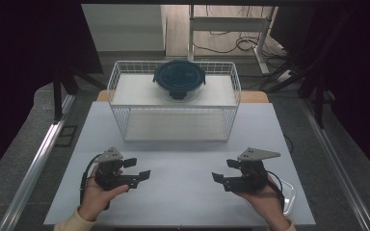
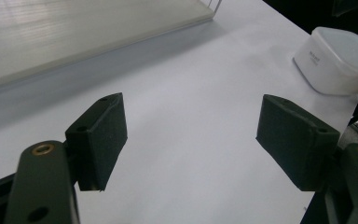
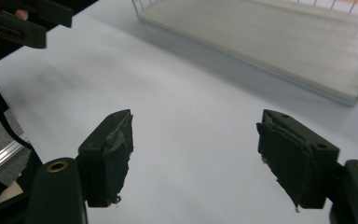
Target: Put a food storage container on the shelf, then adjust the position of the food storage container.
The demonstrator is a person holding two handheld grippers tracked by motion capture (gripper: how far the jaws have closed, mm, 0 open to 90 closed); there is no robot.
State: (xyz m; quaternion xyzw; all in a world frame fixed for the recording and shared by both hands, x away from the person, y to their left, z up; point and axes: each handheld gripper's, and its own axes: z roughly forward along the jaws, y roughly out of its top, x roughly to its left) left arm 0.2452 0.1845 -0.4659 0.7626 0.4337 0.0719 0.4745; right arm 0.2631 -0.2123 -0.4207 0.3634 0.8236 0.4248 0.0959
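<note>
While both hands rest low on the pale table (image 1: pixel 183 192), the left gripper (image 1: pixel 142 169) and the right gripper (image 1: pixel 220 171) hover just above it with their jaws spread wide and nothing between them, tips turned toward each other, well apart. Nearest the right gripper, a white lidded box (image 2: pixel 338 60) sits at the table's right edge; from above it is mostly hidden behind the hand, and the print on its side is too small to read. Farther back stands one white wire shelf (image 1: pixel 173 103) with two pale boards, and one round container with a dark lid (image 1: pixel 179 79) sits on the upper board, its contents hard to make out. Past the table is grey floor, a metal rail (image 1: pixel 38 159) on the left, dark curtains at both sides, and a desk frame (image 1: pixel 231 24) with loose cables, cut off at the top
</note>
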